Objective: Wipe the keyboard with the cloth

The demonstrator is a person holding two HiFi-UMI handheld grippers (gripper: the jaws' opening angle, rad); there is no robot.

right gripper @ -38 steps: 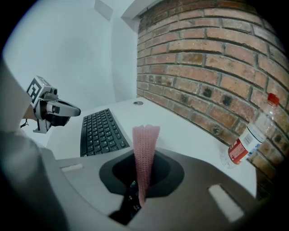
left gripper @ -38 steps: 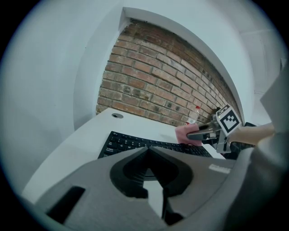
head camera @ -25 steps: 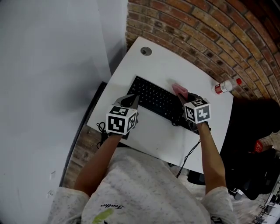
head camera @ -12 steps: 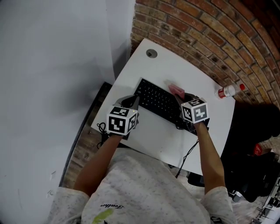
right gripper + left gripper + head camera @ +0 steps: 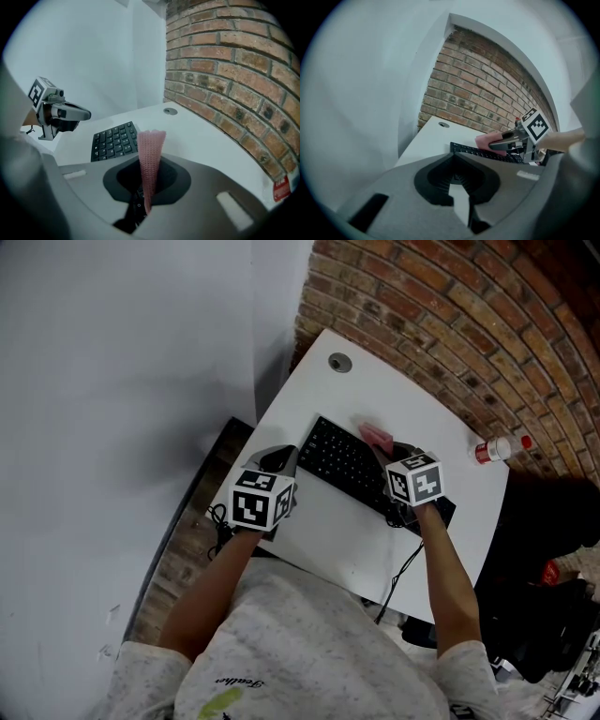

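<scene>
Both forearms reach forward over the near edge of the white table point(image 5: 422, 404). Left gripper point(image 5: 290, 456) sits low at the left end of the black flat keyboard point(image 5: 349, 463), jaws pressed together with nothing between them. Right gripper point(image 5: 386, 448) is held over the keyboard's right half, pointing toward the red brick wall point(image 5: 469, 324). Its jaws are clamped on a pink knitted cloth point(image 5: 150, 157).

The table's left edge runs just beside the left gripper, with a grey wall beyond it. There is bare tabletop behind the keyboard up to a round metal grommet point(image 5: 339, 362). A white bottle with a red cap point(image 5: 499, 448) lies at the far right corner, well apart from both grippers.

The cloth sticks out past the right jaw tips, over the keyboard's far edge. I cannot tell whether it touches the keys.
</scene>
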